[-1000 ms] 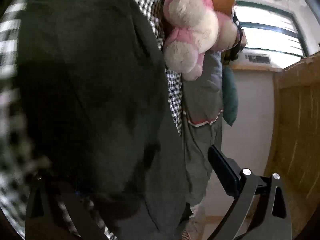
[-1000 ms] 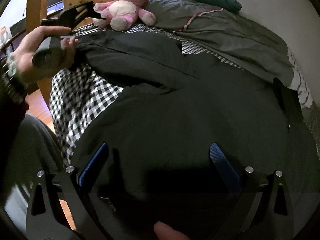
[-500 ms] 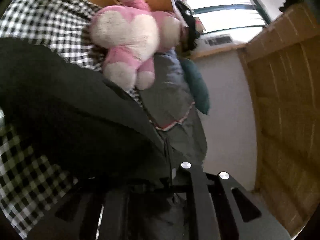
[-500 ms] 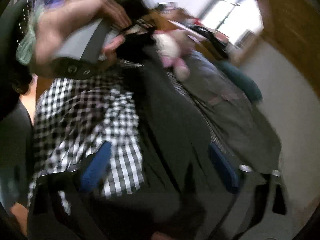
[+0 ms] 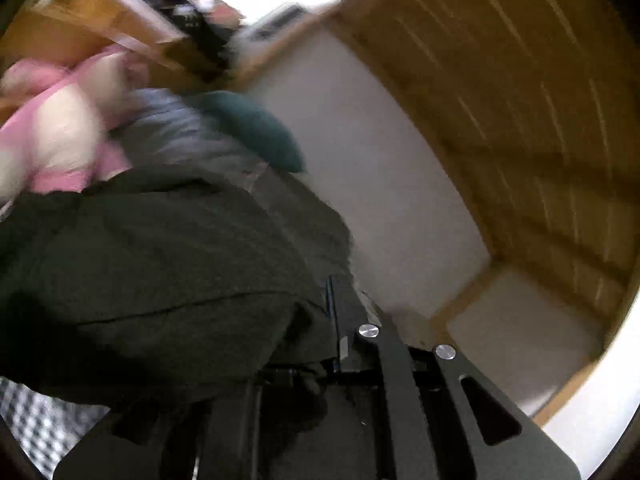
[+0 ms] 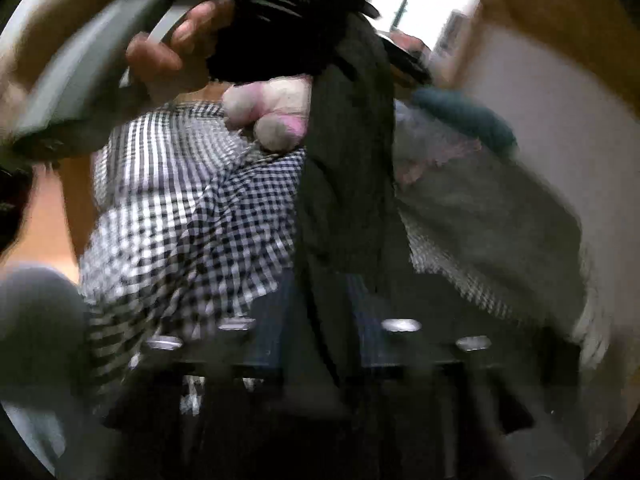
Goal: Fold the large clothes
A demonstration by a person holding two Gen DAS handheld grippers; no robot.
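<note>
1. My left claw (image 5: pixel 334 320) is clamping a bunched edge of the dark garment (image 5: pixel 160 272); its jaws are together on the fabric.
2. From the right wrist view, my left hand (image 6: pixel 168 40) is gripping the grey handle up high, with the garment hanging from it in a long strip over the bed.
3. My right claw (image 6: pixel 320 320) has just been opening; that strip is passing between the blue pads, grip too blurred to tell.
4. Checked sheet (image 6: pixel 180 220), pink plush toy (image 6: pixel 272 116), grey blanket (image 6: pixel 500 208) and teal pillow (image 6: pixel 468 120) are lying on the bed.
</note>
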